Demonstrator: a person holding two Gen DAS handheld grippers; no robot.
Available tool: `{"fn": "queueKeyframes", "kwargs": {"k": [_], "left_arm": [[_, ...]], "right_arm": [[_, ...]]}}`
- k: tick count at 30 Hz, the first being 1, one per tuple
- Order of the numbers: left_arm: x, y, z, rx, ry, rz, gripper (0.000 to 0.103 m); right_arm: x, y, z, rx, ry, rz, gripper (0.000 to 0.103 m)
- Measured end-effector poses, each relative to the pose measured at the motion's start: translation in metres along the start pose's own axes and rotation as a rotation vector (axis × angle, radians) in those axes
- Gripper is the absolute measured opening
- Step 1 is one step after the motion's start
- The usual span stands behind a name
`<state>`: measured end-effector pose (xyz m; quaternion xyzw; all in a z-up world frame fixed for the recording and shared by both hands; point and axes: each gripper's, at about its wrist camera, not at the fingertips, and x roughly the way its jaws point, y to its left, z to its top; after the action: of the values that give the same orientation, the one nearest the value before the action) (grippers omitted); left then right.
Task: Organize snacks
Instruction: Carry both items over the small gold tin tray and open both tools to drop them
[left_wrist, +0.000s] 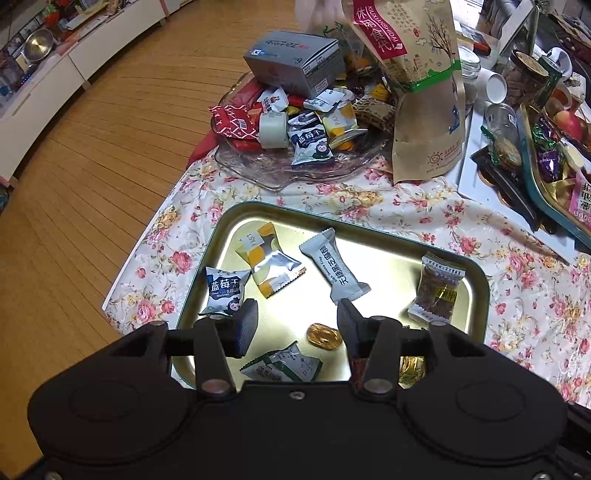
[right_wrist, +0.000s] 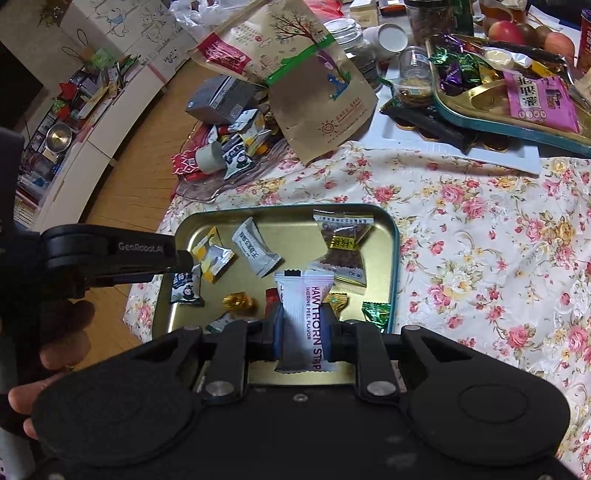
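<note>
Snacks under the open, empty left hand-held gripper (left_wrist: 295, 325) are partly hidden in the tray (left_wrist: 476, 273), while the right hand-held gripper (right_wrist: 301, 325) clamps a hawthorn strip (right_wrist: 301, 317).

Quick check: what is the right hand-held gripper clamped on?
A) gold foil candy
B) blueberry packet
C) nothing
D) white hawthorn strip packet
D: in the right wrist view the right hand-held gripper pinches the hawthorn strip packet over the tin tray.
</note>
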<state>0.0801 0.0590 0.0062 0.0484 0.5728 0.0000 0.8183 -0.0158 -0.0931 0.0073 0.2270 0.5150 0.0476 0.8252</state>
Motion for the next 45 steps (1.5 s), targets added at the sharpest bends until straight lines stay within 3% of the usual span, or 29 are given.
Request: {"fn": "queueKeyframes", "kwargs": {"k": [2,4,9,22,36,45], "left_arm": [[0.002,-0.001,-0.001,0.004,0.012,-0.003,0.055],[0.004,-0.003,-0.002,0.010,0.026,-0.012,0.055],[0.008,-0.008,-0.007,0.034,0.052,-0.014,0.055],[0.016,-0.020,-0.025,0.118,0.051,0.031,0.055],[0.008,-0.027,-0.042,0.181,0.002,0.040,0.055],[0.002,-0.028,-0.046,0.197,-0.020,0.019,0.055]], "right_arm": [[0.001,0.003,0.001,-0.012,0.002,0.015,0.026],[0.001,0.006,0.001,-0.033,0.006,0.017,0.034],[0.004,0.012,-0.001,-0.103,0.012,-0.053,0.038],[0.008,0.003,-0.008,-0.093,0.043,-0.121,0.038],[0.010,-0.015,-0.006,0.008,0.039,-0.149,0.038],[0.013,-0.015,-0.008,0.009,0.034,-0.169,0.038]]}}
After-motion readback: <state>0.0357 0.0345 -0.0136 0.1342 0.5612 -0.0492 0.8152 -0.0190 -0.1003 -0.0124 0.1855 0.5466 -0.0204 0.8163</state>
